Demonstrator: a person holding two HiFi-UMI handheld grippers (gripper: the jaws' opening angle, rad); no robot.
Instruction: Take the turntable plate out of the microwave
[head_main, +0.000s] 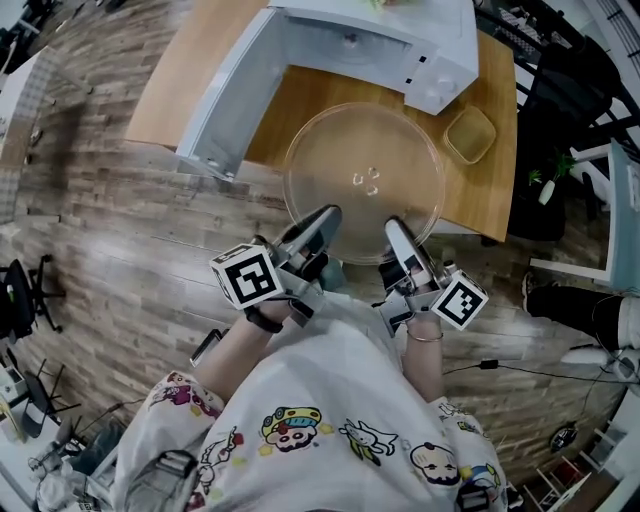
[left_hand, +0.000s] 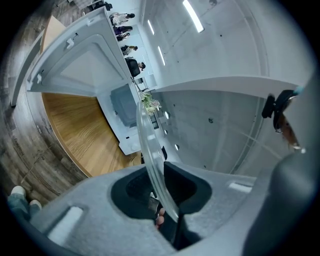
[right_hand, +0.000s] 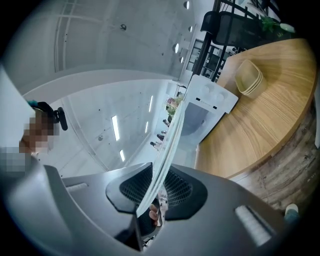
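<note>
The clear glass turntable plate (head_main: 365, 180) hangs level above the wooden table, outside the white microwave (head_main: 385, 40). My left gripper (head_main: 322, 222) is shut on the plate's near left rim. On the near right rim my right gripper (head_main: 394, 232) is shut too. In the left gripper view the plate's edge (left_hand: 150, 150) runs up from between the grey jaws. In the right gripper view the rim (right_hand: 167, 155) likewise sits pinched between the jaws. The microwave's door (head_main: 225, 95) stands open to the left.
A small beige tray (head_main: 470, 135) lies on the wooden table (head_main: 200, 55) right of the plate, in front of the microwave's control panel. The table's near edge runs under the plate. Chairs, cables and shelving stand on the wood floor around.
</note>
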